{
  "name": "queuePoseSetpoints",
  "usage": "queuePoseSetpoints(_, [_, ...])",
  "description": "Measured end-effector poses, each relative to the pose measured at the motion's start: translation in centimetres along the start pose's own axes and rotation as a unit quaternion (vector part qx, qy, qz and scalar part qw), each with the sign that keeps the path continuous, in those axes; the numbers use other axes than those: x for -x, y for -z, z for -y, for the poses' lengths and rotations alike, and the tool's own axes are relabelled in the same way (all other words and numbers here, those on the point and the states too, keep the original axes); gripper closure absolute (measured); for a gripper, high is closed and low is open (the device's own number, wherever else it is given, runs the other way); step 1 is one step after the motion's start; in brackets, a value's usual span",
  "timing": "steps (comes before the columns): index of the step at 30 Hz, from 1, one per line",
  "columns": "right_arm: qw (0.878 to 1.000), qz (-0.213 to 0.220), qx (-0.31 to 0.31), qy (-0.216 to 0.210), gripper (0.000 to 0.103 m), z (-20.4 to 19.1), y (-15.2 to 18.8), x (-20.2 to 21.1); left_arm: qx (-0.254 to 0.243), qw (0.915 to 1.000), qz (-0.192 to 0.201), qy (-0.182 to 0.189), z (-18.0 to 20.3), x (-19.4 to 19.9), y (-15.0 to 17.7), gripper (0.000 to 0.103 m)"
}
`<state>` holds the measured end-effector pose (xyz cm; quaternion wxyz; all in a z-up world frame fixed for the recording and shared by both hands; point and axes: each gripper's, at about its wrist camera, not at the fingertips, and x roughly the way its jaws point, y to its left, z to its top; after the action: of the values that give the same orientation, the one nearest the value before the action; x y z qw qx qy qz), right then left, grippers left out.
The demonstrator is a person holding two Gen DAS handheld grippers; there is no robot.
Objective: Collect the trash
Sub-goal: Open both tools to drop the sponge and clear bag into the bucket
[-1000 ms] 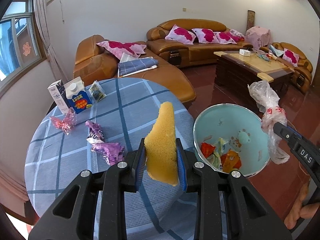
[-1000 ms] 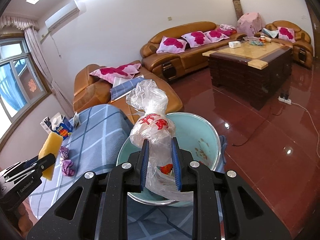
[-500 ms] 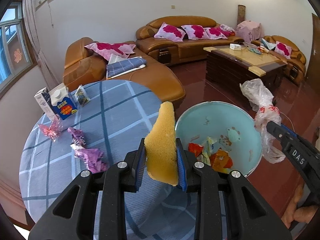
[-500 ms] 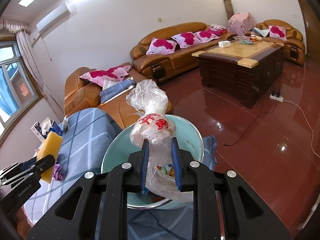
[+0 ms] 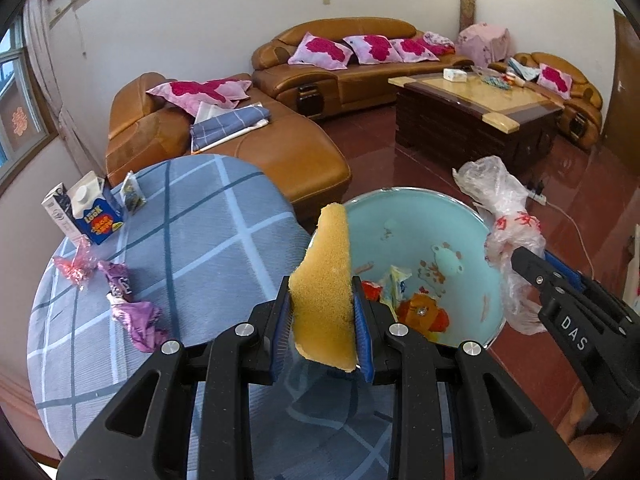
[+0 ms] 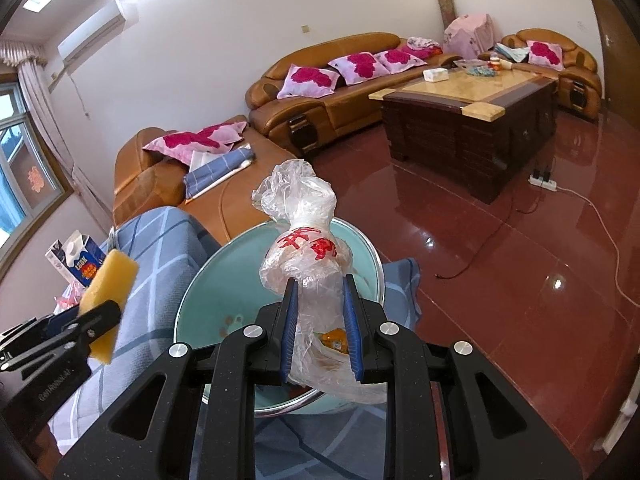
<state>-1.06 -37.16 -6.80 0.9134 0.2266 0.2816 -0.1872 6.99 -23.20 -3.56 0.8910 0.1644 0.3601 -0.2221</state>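
Both jaws pinch trash — sponge (image 5: 324, 280) left, plastic bag (image 6: 308, 256) right.

You are looking at two grippers: the left gripper (image 5: 322, 334) is pinching one yellow sponge (image 5: 323, 292), and the right gripper (image 6: 320, 320) is pinching one clear plastic bag (image 6: 304, 256). One teal basin (image 5: 420, 216) is sitting by the worktop (image 5: 192, 240), and you are seeing several pieces of trash in it, too jumbled to count. On the worktop, two cartons (image 5: 90, 216) are standing side by side, one small packet (image 5: 132, 194) is leaning just beside them, and two crumpled wrappers are lying nearby: one pink wrapper (image 5: 76, 266) and one purple wrapper (image 5: 134, 312).
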Motion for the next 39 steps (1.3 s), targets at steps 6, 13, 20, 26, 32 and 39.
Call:
queuePoseSetpoints(6, [1.000, -0.014, 0.004, 0.004, 0.080, -0.3, 0.4, -0.9, 0.004, 0.9998, -0.019, 0.006, 0.5, -1.6, 0.1, 0.075])
queuePoseSetpoints(13, [1.000, -0.022, 0.003, 0.005, 0.080, -0.1, 0.6, -1.4, 0.002, 0.9995, -0.030, 0.009, 0.7, -2.8, 0.2, 0.075])
queuePoseSetpoints(20, [1.000, -0.022, 0.001, 0.004, 0.080, 0.1, 0.6, -1.5, 0.000, 0.9991, -0.040, 0.011, 1.2, -3.8, 0.3, 0.075])
queuePoseSetpoints(26, [1.000, -0.028, 0.001, 0.003, 0.080, 0.1, 0.5, -1.5, 0.001, 0.9990, -0.044, 0.009, 1.4, -4.4, 0.2, 0.075])
queuePoseSetpoints(32, [1.000, -0.030, 0.002, -0.007, 0.076, 0.1, 0.5, -2.3, -0.005, 0.9988, -0.047, 0.010, 1.9, -5.0, -0.1, 0.073])
queuePoseSetpoints(39, [1.000, -0.009, -0.019, -0.021, 0.069, 0.8, 0.3, -1.5, 0.000, 0.9993, -0.036, 0.006, 1.7, -4.5, -0.2, 0.043])
